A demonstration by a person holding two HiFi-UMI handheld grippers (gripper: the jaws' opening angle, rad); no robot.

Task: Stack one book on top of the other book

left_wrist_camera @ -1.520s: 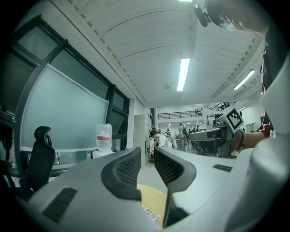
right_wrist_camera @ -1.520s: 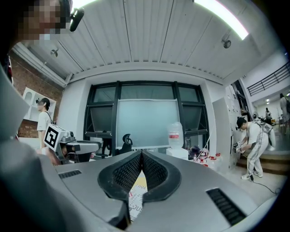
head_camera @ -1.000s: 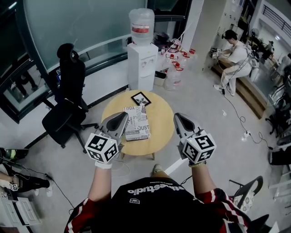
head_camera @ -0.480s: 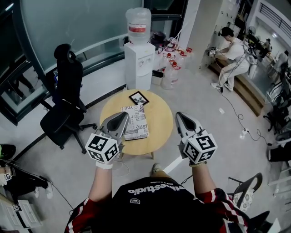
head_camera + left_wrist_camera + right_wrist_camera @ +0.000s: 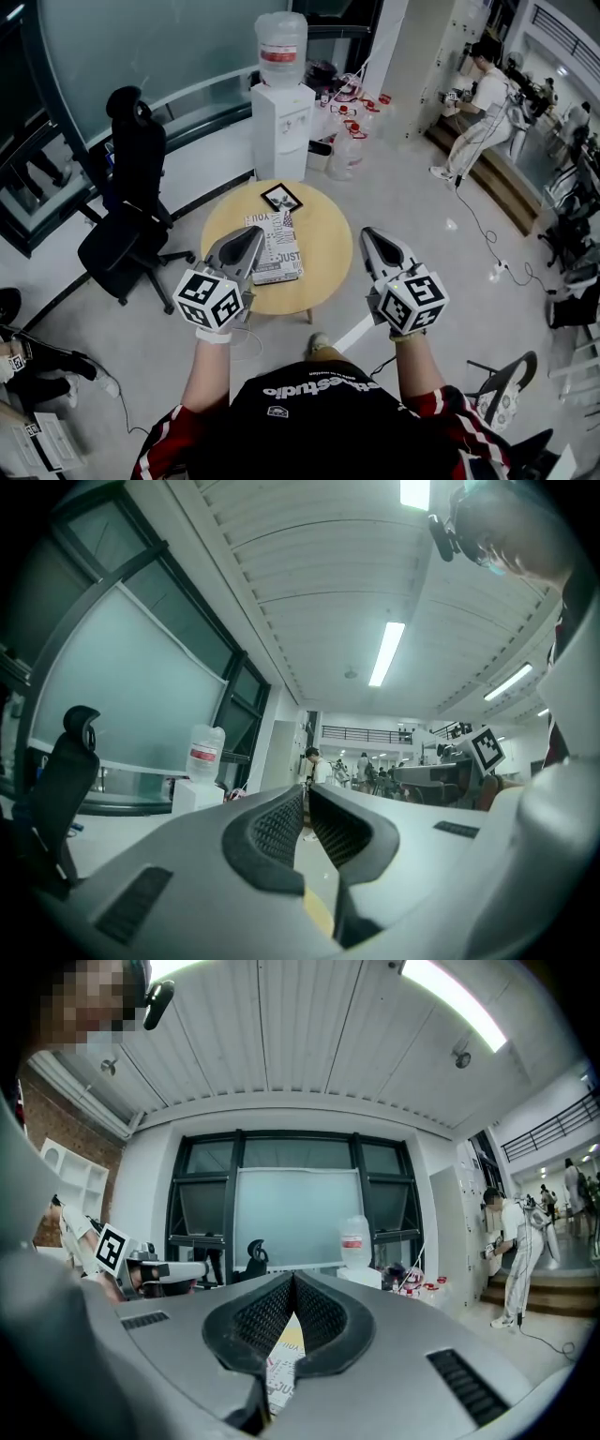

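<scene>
The fingers of the left gripper (image 5: 306, 791) are closed together and hold nothing. The fingers of the right gripper (image 5: 293, 1279) are closed and empty too. Beyond them, on the round tabletop (image 5: 328, 255), the large white book (image 5: 278, 247) lies just beside the small dark book (image 5: 281, 198), not stacked.
</scene>
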